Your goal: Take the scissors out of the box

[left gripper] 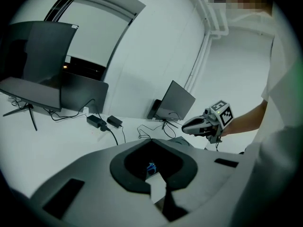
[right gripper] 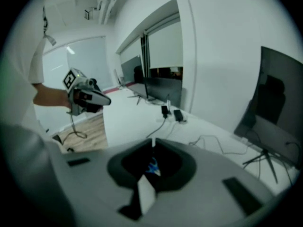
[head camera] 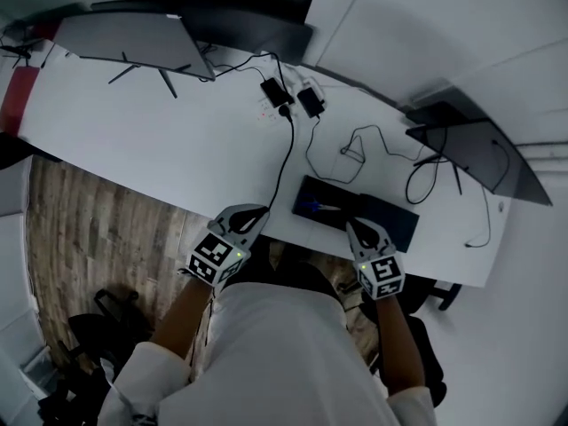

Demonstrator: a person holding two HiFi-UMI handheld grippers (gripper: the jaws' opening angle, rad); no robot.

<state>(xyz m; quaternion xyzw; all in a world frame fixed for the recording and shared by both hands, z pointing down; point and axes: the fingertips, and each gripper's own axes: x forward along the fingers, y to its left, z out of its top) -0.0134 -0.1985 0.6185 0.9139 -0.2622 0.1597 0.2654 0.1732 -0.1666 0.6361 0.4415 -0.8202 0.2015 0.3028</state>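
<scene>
A flat black box lies near the table's front edge, with the blue-handled scissors in its left end. My left gripper hovers at the table edge just left of the box, its jaws together and nothing in them. My right gripper hangs over the box's middle, jaws also closed and empty. In the left gripper view, the scissors show as a blue bit through the gap behind the left gripper's joined tips. The right gripper view shows the same blue bit of scissors behind the right gripper's tips.
The white table carries two black power adapters with cables running toward the box. A grey screen on legs stands back left, a dark one at the right. Wooden floor lies below the front edge.
</scene>
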